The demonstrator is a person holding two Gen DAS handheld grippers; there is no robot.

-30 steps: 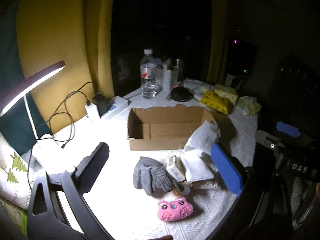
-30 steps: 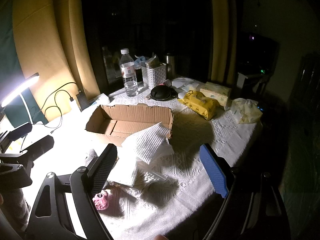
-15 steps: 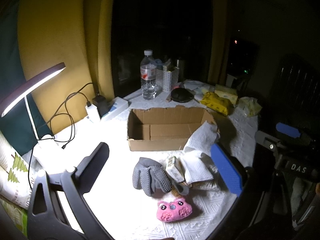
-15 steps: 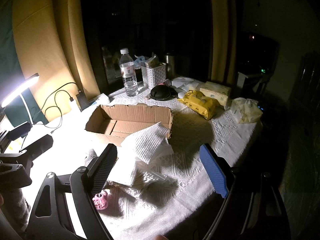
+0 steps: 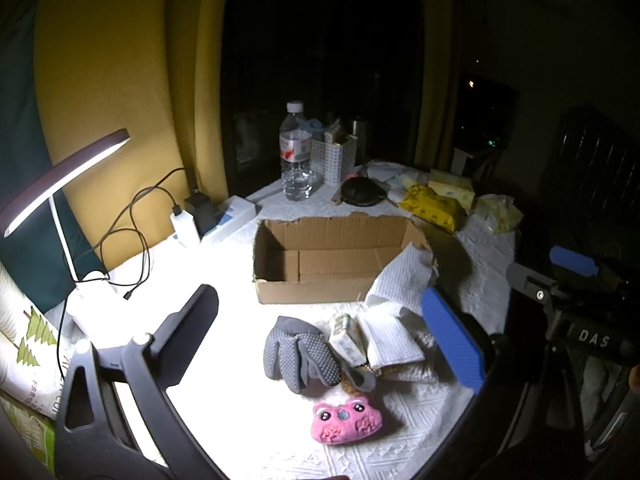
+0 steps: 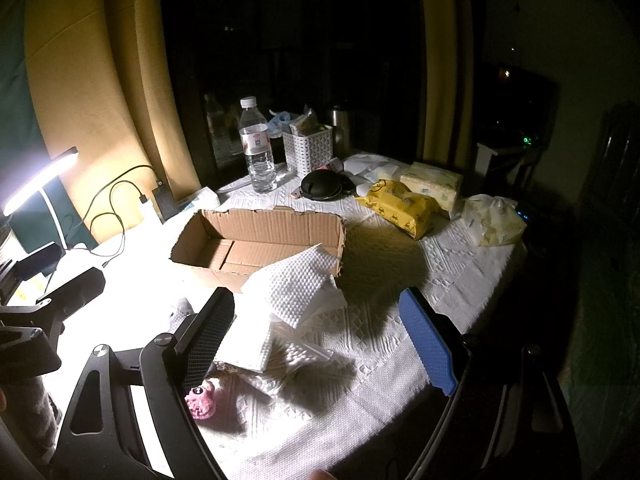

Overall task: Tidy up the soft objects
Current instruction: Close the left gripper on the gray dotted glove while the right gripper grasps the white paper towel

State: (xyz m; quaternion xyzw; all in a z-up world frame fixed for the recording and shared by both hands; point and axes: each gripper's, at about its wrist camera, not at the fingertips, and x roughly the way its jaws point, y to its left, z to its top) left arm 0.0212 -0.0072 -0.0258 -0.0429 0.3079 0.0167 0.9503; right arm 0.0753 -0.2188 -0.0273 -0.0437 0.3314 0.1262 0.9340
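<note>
A dim room at night, lit by a desk lamp (image 5: pixel 60 184) at the left of a table (image 6: pixel 400 344) covered in a white textured cloth. Black cables (image 5: pixel 132 232) run from the lamp's base to a white charger (image 5: pixel 184 228) and a power strip (image 5: pixel 230 216) by a yellow curtain (image 5: pixel 120 80). At the far edge stand a clear water bottle (image 6: pixel 258 148) and, just beside it, a white woven basket (image 6: pixel 308 150) stuffed with packets. In front of the basket lies a round black case (image 6: pixel 322 186). To the right sit a yellow wipes pack (image 6: pixel 404 204), a tissue box (image 6: pixel 432 184) and a crumpled pale bag (image 6: pixel 494 220).
</note>
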